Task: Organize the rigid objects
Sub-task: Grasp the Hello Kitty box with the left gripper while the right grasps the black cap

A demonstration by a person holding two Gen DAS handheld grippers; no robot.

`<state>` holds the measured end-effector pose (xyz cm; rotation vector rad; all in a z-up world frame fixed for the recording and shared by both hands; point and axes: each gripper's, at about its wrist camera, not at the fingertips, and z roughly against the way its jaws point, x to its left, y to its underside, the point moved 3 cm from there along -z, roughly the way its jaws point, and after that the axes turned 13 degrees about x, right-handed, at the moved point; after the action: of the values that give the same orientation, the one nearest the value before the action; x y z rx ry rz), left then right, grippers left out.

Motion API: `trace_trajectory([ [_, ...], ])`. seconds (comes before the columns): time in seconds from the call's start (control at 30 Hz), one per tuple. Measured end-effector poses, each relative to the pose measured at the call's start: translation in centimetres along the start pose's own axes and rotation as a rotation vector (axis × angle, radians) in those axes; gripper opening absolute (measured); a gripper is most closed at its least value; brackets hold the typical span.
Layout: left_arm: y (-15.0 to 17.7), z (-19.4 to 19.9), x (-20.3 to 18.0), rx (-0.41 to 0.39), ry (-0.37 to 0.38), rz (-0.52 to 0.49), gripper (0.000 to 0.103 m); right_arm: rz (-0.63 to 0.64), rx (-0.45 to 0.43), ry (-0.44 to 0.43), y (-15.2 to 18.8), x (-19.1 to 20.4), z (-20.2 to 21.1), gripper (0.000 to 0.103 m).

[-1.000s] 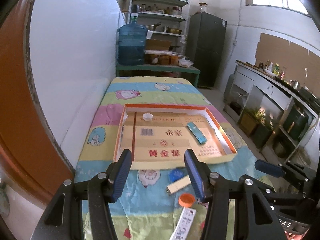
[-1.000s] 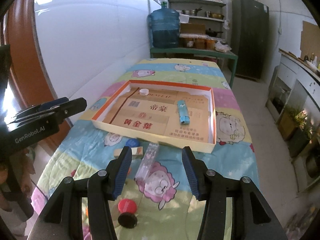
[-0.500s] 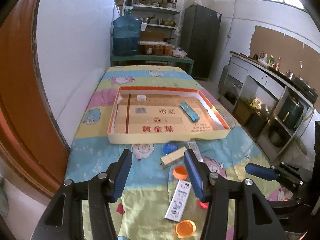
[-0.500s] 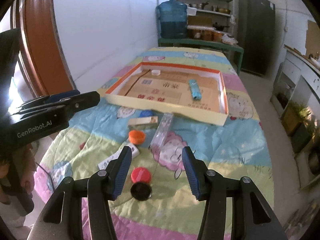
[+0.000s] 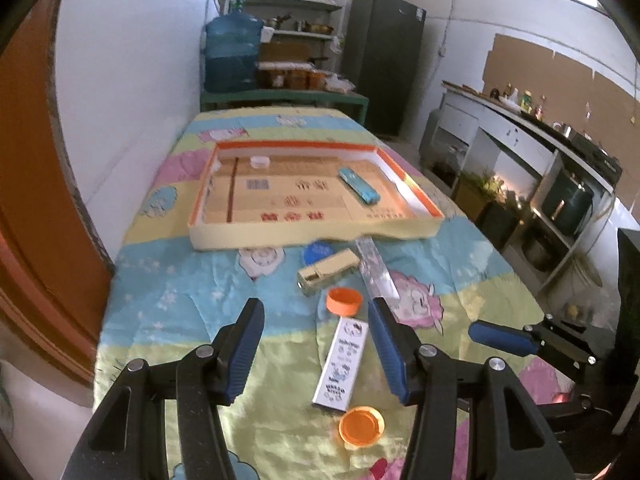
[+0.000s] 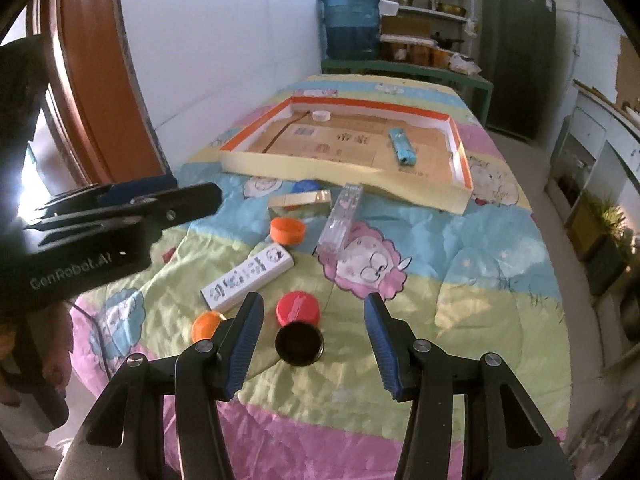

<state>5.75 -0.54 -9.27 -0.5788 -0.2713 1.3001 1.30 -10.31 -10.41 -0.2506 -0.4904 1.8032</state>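
Note:
A shallow orange-rimmed cardboard tray (image 5: 316, 236) (image 6: 344, 166) lies on the cartoon bedspread. It holds a teal box (image 5: 357, 185) (image 6: 401, 146) and a white cap (image 5: 259, 162) (image 6: 321, 115). Loose in front lie a gold box (image 5: 328, 272) (image 6: 300, 200), a clear plastic case (image 5: 376, 266) (image 6: 341, 216), a blue cap (image 5: 318, 250), two orange caps (image 5: 344, 300) (image 5: 361, 425), a white printed box (image 5: 342, 362) (image 6: 248, 274), a red cap (image 6: 298, 308) and a black cap (image 6: 299, 344). My left gripper (image 5: 316, 344) is open above the white box. My right gripper (image 6: 312, 344) is open around the black cap.
A white wall and orange door frame (image 5: 24, 200) run along the left. A blue water jug (image 5: 232, 56), shelves and a dark fridge (image 5: 382, 60) stand beyond the bed. A counter (image 5: 540, 148) runs along the right.
Both grippers have pulled back from the tray toward the near end of the bed. More loose items have come into view. Both stay open.

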Motion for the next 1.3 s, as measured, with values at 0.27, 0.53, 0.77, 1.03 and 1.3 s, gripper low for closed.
trace_trajectory([
  [0.27, 1.1, -1.9, -0.5, 0.054, 0.026, -0.029, 0.054, -0.002, 0.044, 0.005, 1.0, -0.1, -1.8, 0.054],
  [0.53, 1.8, -3.5, -1.1, 0.11, 0.048, -0.061, 0.054, 0.006, 0.071, 0.009, 1.6, 0.1, -2.9, 0.054],
  [0.77, 2.3, -4.9, -1.0, 0.154, 0.045, -0.086, 0.041, 0.008, 0.083, 0.009, 1.7, 0.3, -3.4, 0.054],
  [1.03, 2.6, -5.7, -1.2, 0.171, 0.054, -0.121, 0.039, 0.007, 0.086, 0.008, 1.7, 0.3, -3.7, 0.054],
  [1.3, 2.7, -5.8, -1.5, 0.161, 0.036, -0.165, 0.038, 0.01, 0.084, -0.004, 1.7, 0.3, -3.8, 0.039],
])
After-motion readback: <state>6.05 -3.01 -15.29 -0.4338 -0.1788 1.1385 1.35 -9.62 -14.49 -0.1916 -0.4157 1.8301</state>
